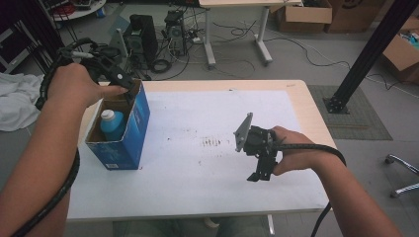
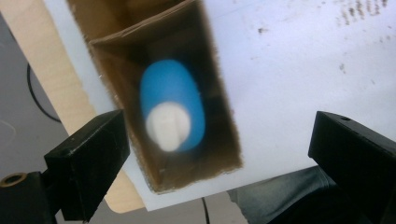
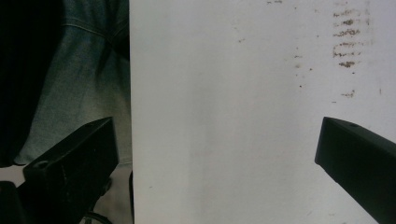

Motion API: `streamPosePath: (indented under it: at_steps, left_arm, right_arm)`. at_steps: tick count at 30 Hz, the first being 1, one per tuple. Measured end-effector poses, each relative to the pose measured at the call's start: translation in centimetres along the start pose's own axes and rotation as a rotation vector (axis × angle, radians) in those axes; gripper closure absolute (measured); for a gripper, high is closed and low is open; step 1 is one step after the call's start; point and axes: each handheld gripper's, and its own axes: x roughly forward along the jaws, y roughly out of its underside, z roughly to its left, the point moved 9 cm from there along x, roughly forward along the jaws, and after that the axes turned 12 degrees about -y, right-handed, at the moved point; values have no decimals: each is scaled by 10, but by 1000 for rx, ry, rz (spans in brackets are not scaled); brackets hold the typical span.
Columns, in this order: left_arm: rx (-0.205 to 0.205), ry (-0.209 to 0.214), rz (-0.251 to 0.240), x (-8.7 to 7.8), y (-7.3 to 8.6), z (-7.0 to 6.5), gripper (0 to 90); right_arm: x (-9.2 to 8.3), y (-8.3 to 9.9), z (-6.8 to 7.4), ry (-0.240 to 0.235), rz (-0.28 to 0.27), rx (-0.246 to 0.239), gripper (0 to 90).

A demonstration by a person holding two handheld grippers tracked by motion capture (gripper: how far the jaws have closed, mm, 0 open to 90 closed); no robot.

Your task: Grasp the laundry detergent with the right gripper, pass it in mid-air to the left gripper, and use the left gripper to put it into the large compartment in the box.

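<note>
Bottle (image 2: 173, 111) sits in box (image 2: 219, 88), below left gripper's (image 2: 219, 154) spread jaws.

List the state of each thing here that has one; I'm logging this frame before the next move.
Blue box: upright on the table, top open.
Blue bottle: standing inside the box, white cap on.
Left tongs: open, above the box opening, holding nothing.
Right tongs: open, empty, over the white sheet.
White sheet: flat, with brown smudges.
</note>
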Motion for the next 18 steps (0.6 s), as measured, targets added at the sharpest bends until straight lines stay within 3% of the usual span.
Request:
streamPosePath:
  at_steps: [1, 2, 3, 4, 8, 9, 10, 11, 15, 18]
  left_arm:
    - [48, 5, -7, -3, -1, -6, 18]
    - [48, 5, -7, -3, -1, -6, 5]
    - [101, 19, -13, -5, -1, -15, 4]
    - [101, 19, -13, -5, -1, -15, 4]
    - [217, 27, -32, -10, -1, -33, 2]
    - [269, 27, -47, -11, -2, -43, 1]
    - [269, 27, -47, -11, -2, -43, 1]
    - [307, 31, -56, -12, -2, -48, 1]
    - [450, 76, -136, -22, -4, -69, 1]
    - [532, 77, -166, -27, -3, -77, 1]
  right_arm:
    - [0, 0, 0, -1, 2, 0, 0]
    - [0, 0, 0, -1, 2, 0, 0]
    - [0, -1, 0, -2, 4, 0, 0]
    - [0, -1, 0, -2, 4, 0, 0]
    - [-2, 0, -1, 9, 5, 5, 0]
    - [-2, 0, -1, 7, 1, 7, 0]
    - [-2, 0, -1, 7, 1, 7, 0]
    - [-3, 1, -1, 7, 5, 10, 0]
    - [-4, 2, -2, 12, 9, 17, 0]
    - [-6, 4, -3, 14, 13, 25, 0]
